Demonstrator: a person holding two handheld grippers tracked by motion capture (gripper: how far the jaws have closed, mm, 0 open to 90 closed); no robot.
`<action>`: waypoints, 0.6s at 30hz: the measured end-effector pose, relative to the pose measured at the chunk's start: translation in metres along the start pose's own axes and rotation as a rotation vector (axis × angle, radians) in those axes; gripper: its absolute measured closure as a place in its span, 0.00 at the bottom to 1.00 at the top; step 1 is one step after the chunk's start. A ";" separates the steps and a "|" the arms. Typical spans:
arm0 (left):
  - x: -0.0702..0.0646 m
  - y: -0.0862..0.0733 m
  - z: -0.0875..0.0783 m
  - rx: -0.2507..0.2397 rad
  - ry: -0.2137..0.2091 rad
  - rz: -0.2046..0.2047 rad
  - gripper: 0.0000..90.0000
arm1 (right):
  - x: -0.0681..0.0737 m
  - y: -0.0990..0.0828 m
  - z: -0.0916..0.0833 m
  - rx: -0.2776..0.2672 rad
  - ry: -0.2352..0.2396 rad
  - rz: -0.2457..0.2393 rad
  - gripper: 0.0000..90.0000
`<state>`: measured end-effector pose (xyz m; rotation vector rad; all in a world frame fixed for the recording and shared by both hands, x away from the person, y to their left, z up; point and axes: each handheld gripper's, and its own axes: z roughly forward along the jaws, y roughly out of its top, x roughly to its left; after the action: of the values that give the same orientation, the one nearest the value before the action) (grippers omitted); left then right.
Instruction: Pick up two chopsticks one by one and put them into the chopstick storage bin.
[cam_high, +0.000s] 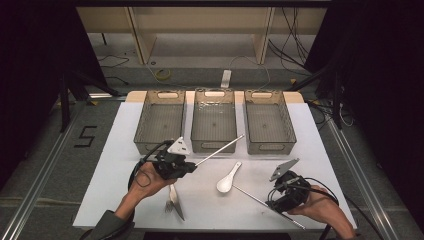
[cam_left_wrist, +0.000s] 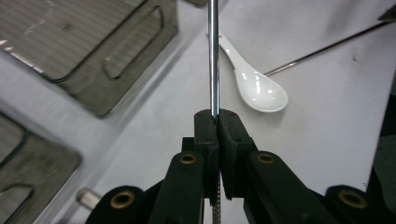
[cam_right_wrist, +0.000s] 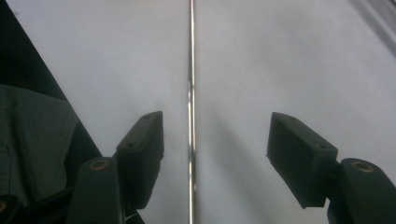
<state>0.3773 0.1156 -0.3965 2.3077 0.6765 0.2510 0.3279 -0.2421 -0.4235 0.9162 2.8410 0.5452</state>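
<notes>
High view: sorting cutlery on a white worktop (cam_high: 125, 150) with three bins (cam_high: 214, 122) along its far edge.
Bins stand empty, ready for sorted pieces. The left gripper (cam_high: 192, 166) is clamped on one metal rod (cam_high: 220, 150), lifted and aimed at the middle bin, likely for dropping in. The right gripper (cam_right_wrist: 215, 140), jaws wide, straddles a second rod (cam_right_wrist: 191, 116) lying flat on the worktop, untouched. Spoon (cam_high: 227, 180) and fork (cam_high: 172, 197) lie between the grippers.
</notes>
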 end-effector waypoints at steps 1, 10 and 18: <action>0.003 -0.001 -0.002 -0.008 0.008 -0.018 0.96 | -0.001 -0.002 0.000 0.008 0.000 0.006 0.41; 0.037 -0.007 -0.027 -0.060 0.105 -0.146 0.96 | -0.001 -0.014 0.005 0.025 0.002 0.023 0.36; 0.071 -0.013 -0.036 -0.089 0.190 -0.247 0.96 | -0.003 -0.018 0.008 0.032 0.013 0.035 0.35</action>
<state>0.4190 0.1823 -0.3797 2.1074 1.0163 0.3788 0.3221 -0.2553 -0.4381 0.9729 2.8584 0.5122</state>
